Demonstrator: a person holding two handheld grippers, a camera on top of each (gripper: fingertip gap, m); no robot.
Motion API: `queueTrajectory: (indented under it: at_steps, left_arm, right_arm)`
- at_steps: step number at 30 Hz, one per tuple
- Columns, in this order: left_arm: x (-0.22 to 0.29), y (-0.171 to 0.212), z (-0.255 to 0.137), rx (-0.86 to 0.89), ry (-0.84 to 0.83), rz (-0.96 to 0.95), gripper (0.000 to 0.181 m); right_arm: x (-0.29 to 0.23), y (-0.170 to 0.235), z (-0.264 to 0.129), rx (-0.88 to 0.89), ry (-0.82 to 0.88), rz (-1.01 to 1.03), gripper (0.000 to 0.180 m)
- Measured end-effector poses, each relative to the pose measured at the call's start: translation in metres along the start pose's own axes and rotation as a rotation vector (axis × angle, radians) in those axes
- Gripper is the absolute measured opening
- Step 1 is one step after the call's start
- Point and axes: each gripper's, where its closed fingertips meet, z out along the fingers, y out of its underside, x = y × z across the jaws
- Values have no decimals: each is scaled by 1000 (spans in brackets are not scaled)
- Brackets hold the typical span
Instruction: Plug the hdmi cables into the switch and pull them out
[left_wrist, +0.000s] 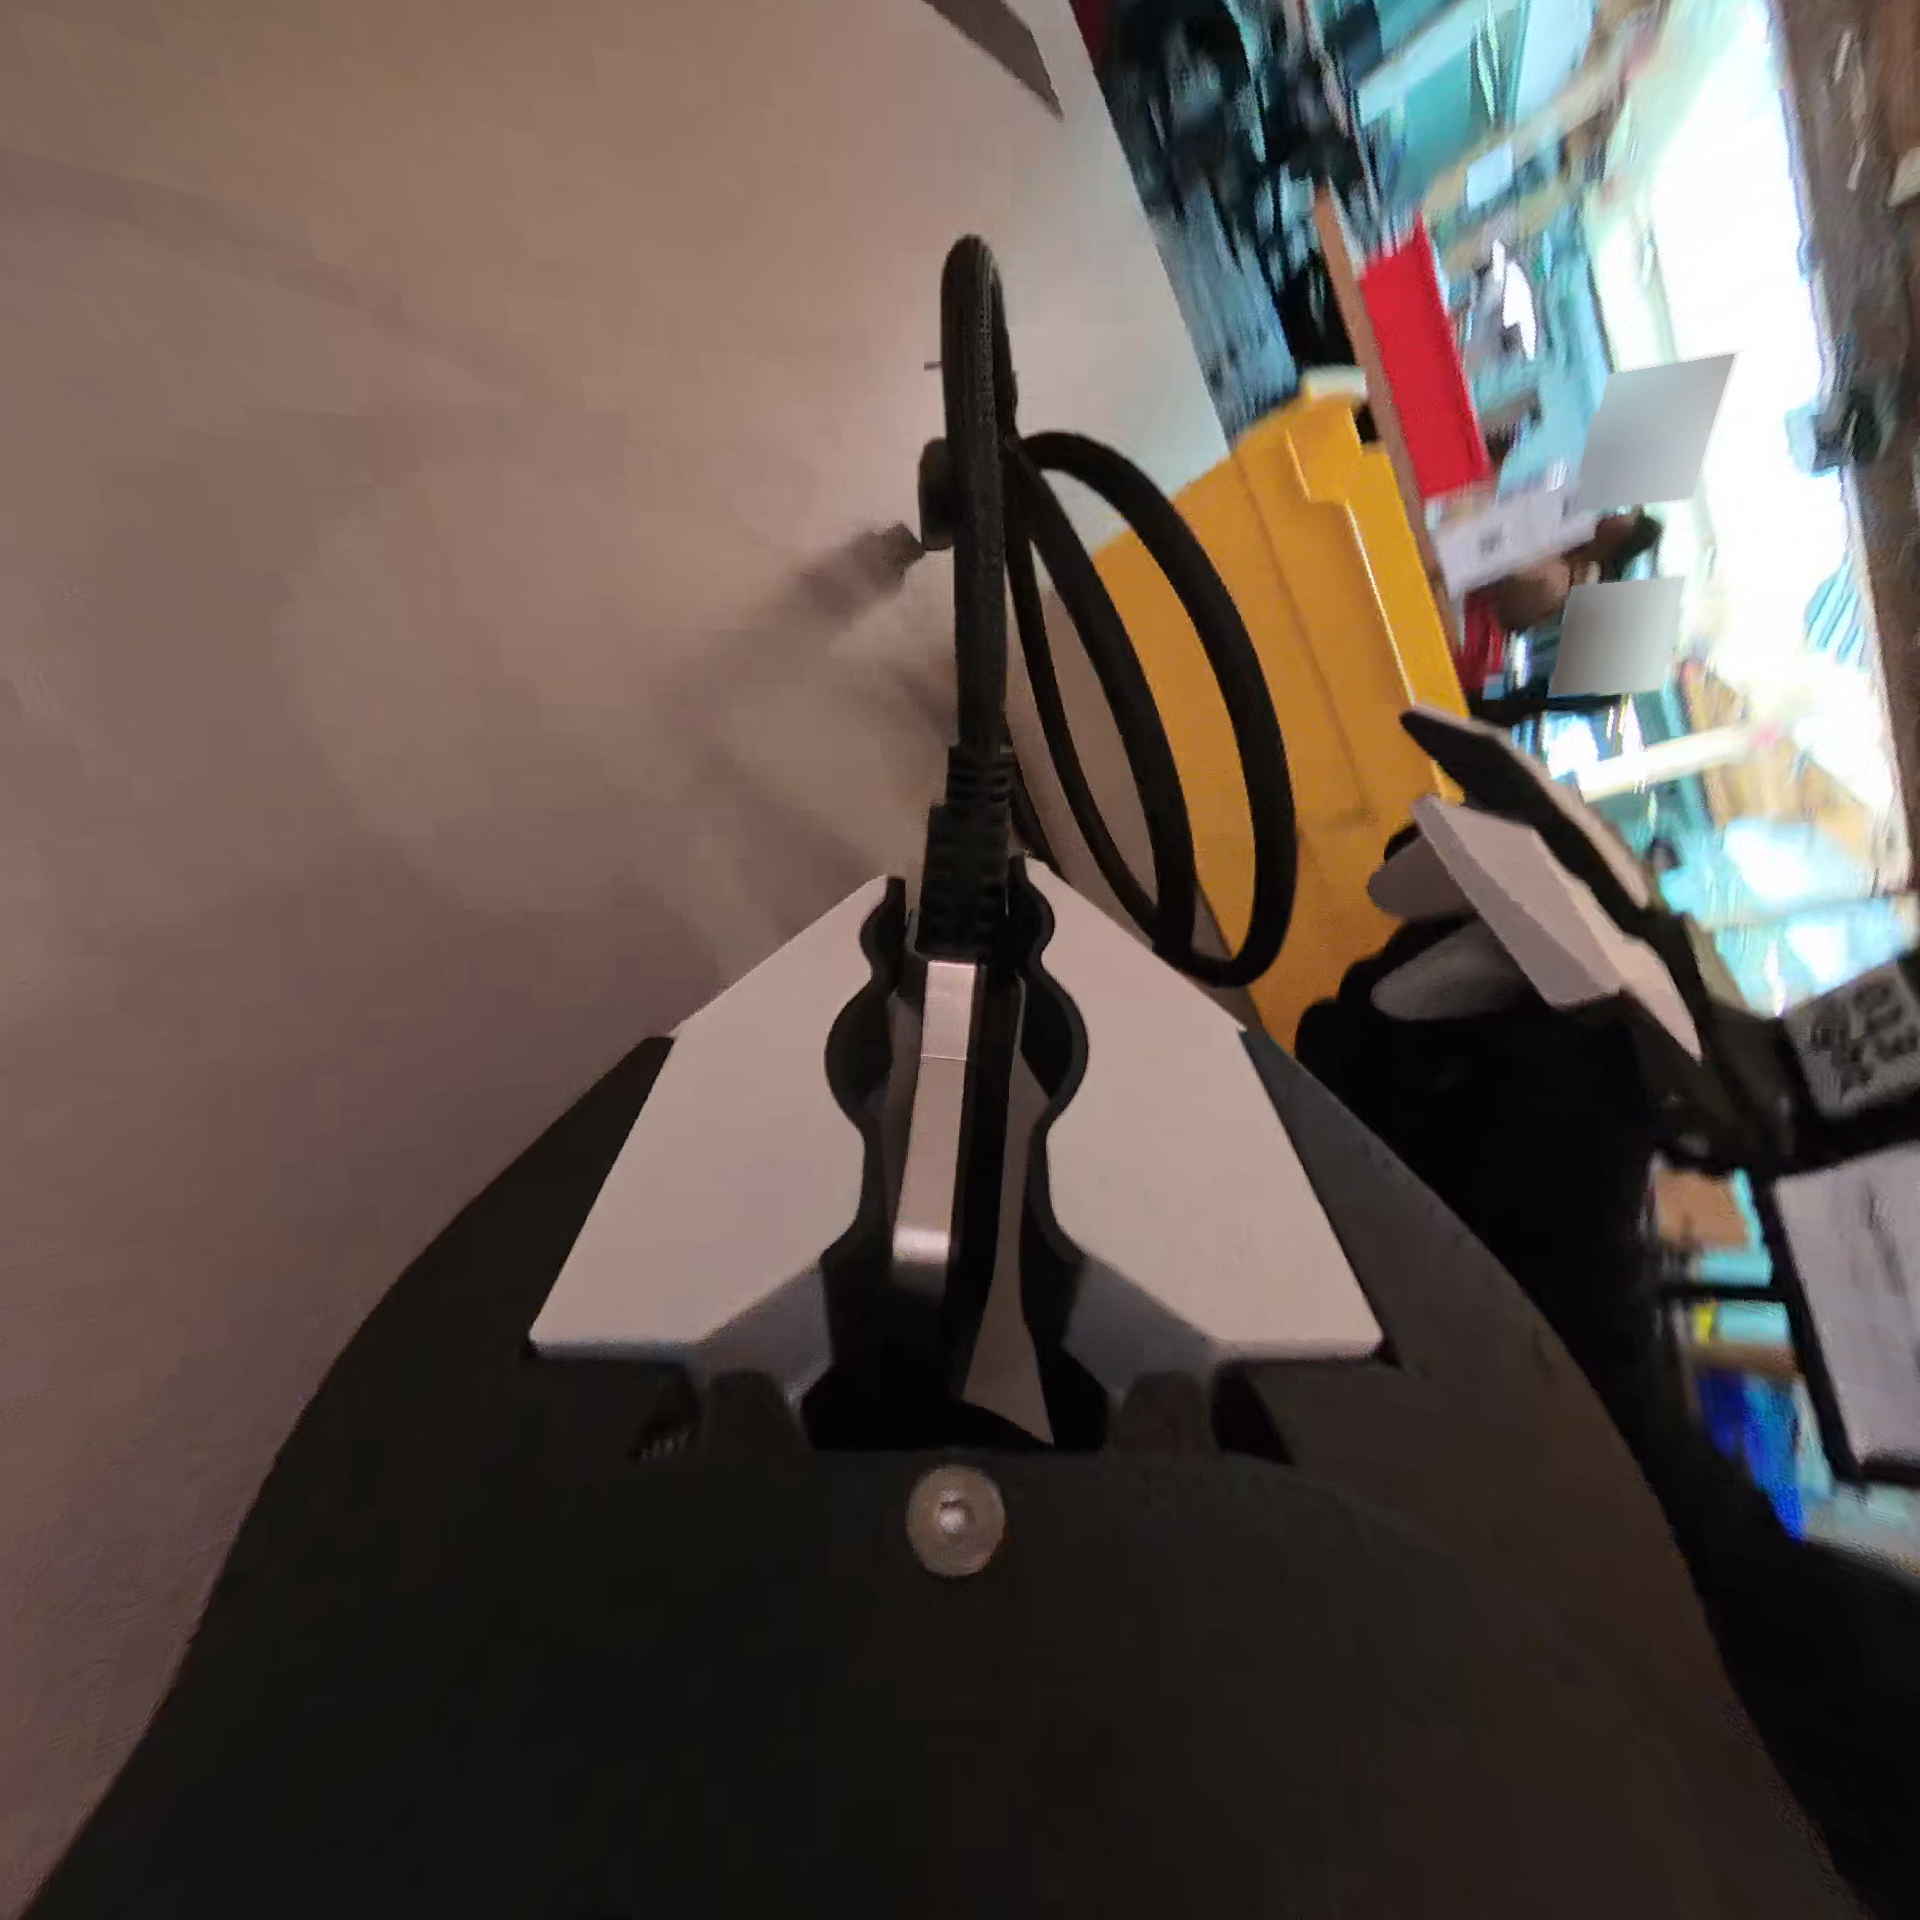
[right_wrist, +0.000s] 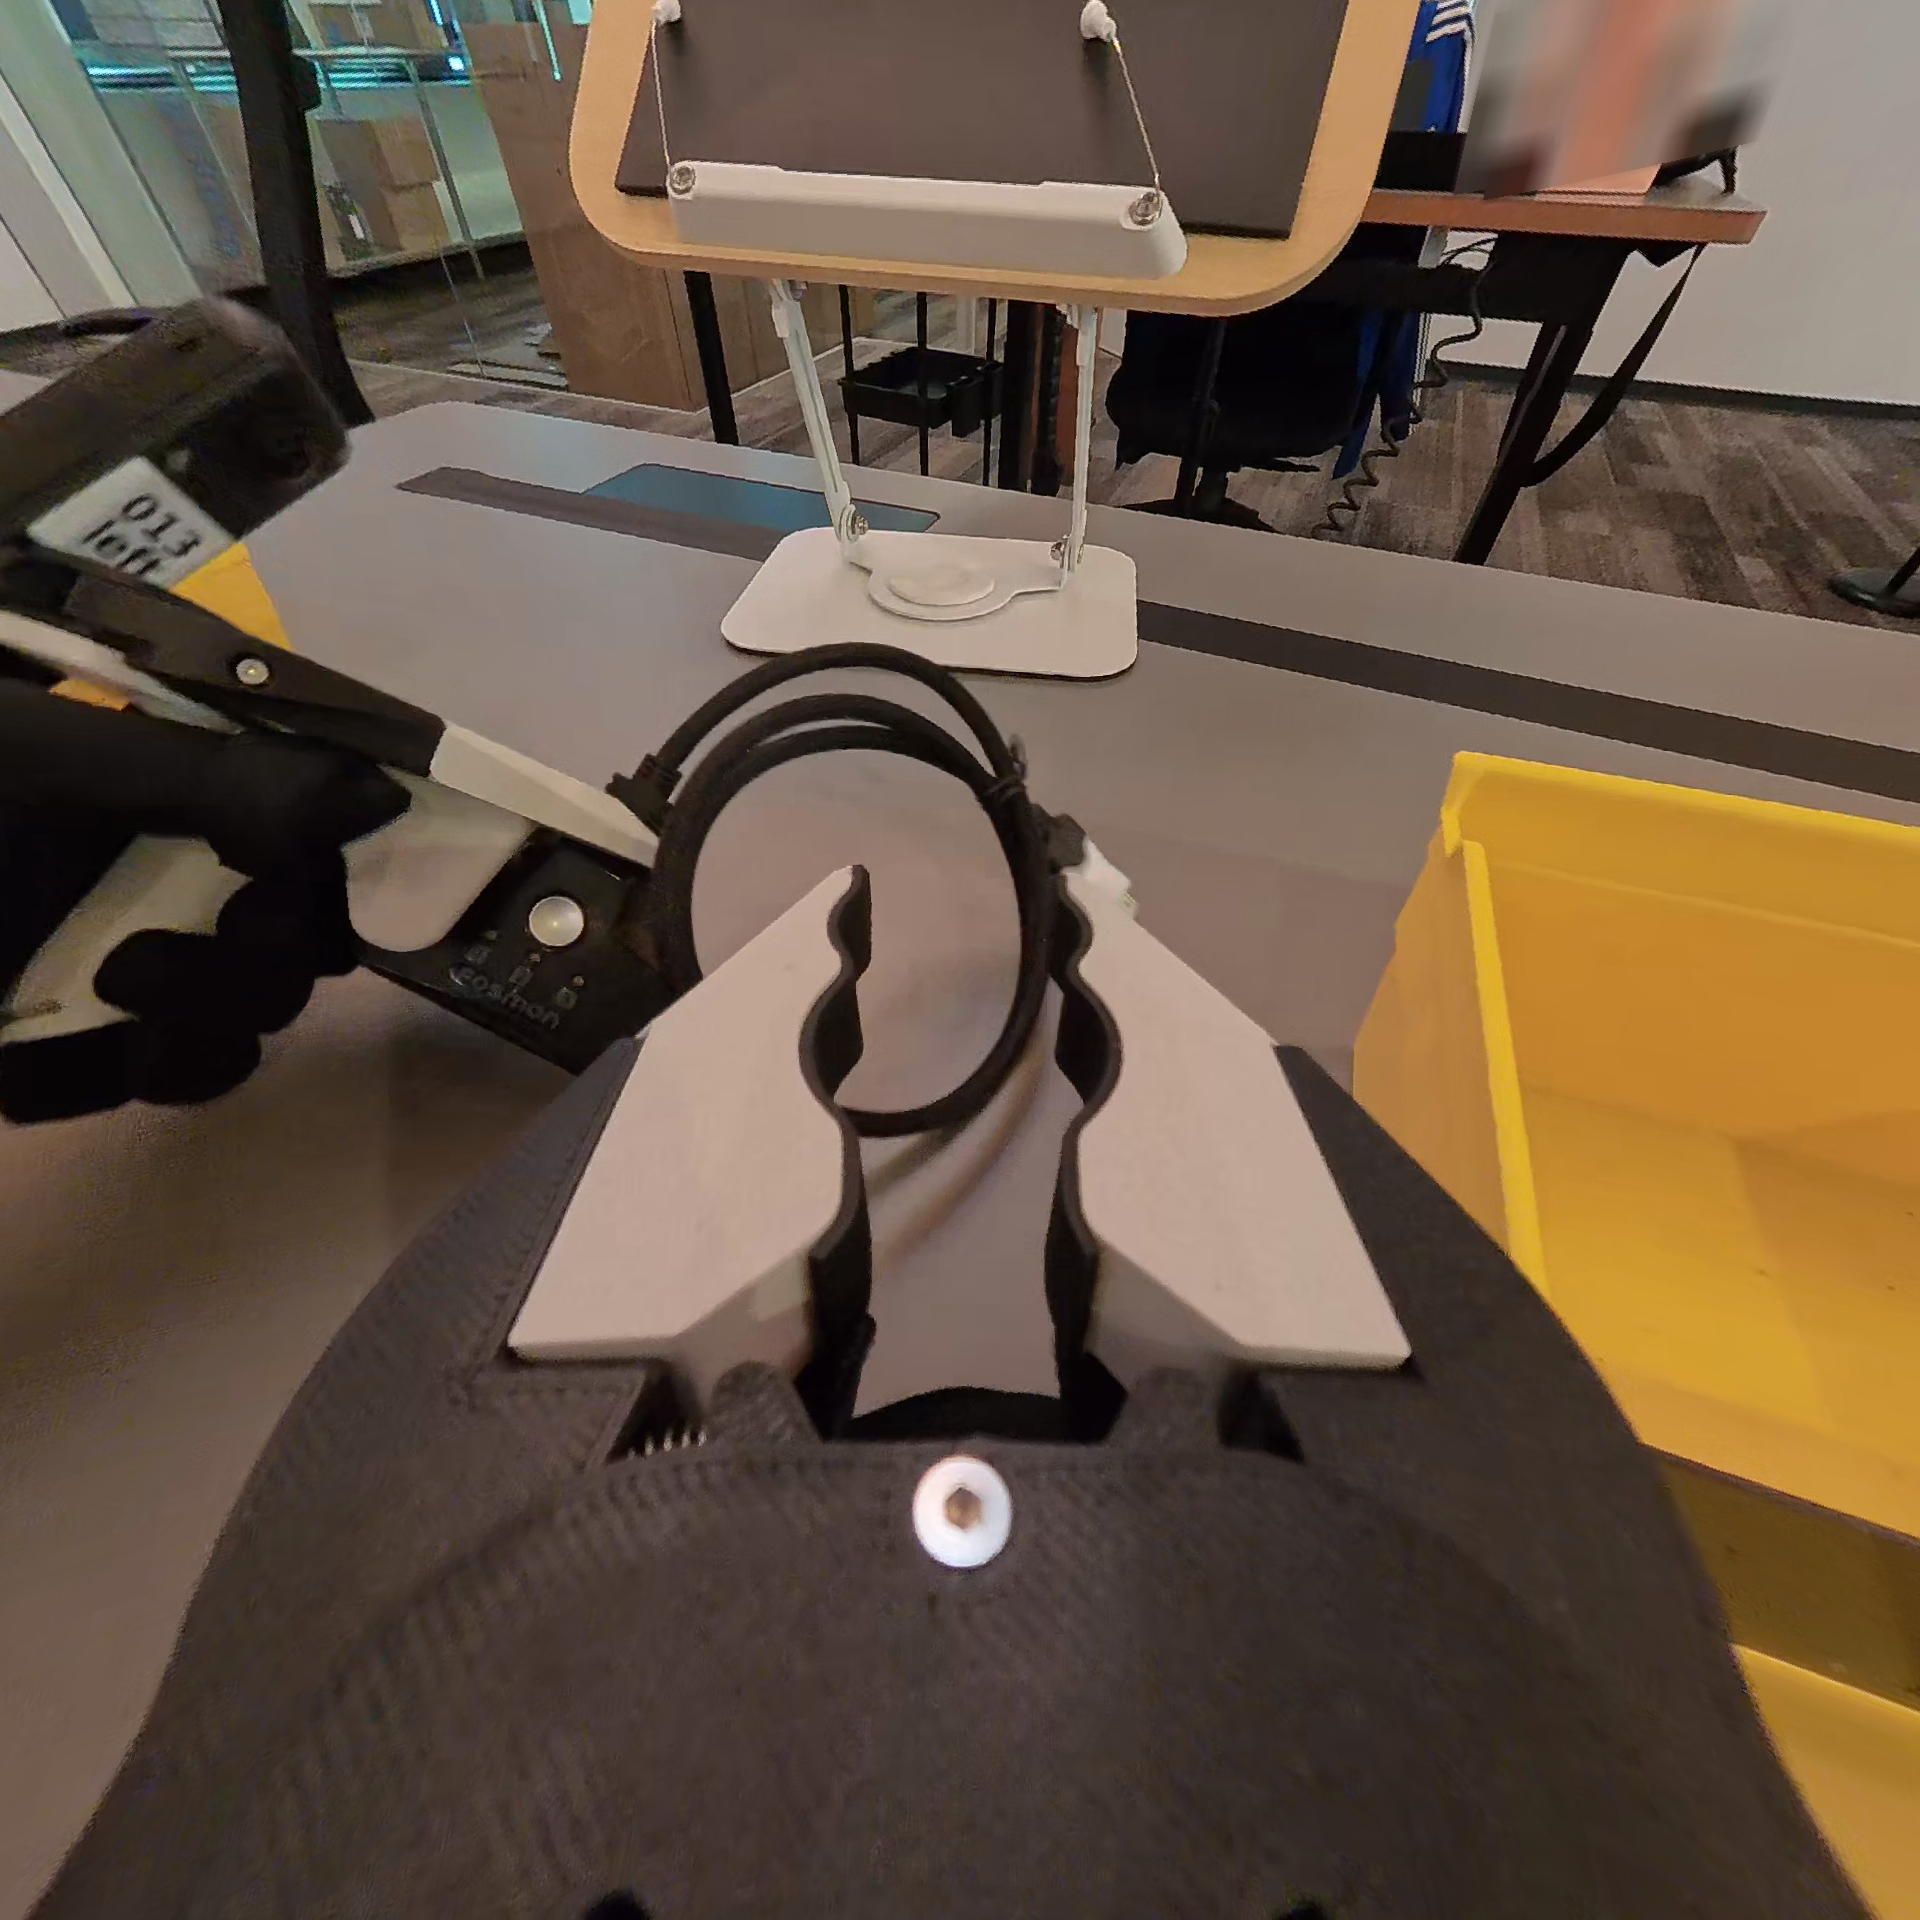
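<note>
My left gripper (left_wrist: 956, 894) is shut on the switch (left_wrist: 940, 1091), a thin black slab with a silver edge, and holds it above the table. A black braided HDMI cable (left_wrist: 977, 520) runs into the switch's far end at my fingertips and hangs in a tied coil. In the right wrist view the switch (right_wrist: 540, 966) shows a round button and the left gripper's white fingers (right_wrist: 520, 779) clamp it. My right gripper (right_wrist: 961, 883) is open and empty. The cable coil (right_wrist: 1023, 935) shows through its gap. The cable's free plug (right_wrist: 1075, 847) is by the right fingertip.
A yellow bin (right_wrist: 1662, 1039) stands on the grey table (right_wrist: 520, 603) to the right; it also shows in the left wrist view (left_wrist: 1278, 582). A white stand (right_wrist: 935, 603) carrying a framed board is behind the cable. A gloved hand (right_wrist: 187, 914) holds the left gripper.
</note>
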Motion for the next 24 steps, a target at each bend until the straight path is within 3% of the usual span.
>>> queueTrajectory:
  at_steps: [5,10,13,16,20,22,24]
  left_arm:
    - [-10,4,-16,194,-62,-137,17]
    - [-11,25,-18,262,-96,-201,20]
    - [-7,32,-20,272,-157,-169,45]
    - [-1,44,-20,237,-190,-114,48]
    - [5,57,-23,189,-280,-20,81]
    - [12,63,-26,148,-329,45,113]
    - [22,69,-28,110,-333,99,116]
  right_arm:
    - [-7,3,1,-16,-18,-12,32]
    - [-12,2,1,-17,-28,-15,32]
    - [-15,1,0,-15,-32,-19,32]
    - [-15,0,-1,-14,-35,-22,32]
    - [-17,1,0,-17,-38,-24,32]
    - [-18,1,0,-19,-39,-28,32]
    - [-19,2,0,-21,-41,-31,32]
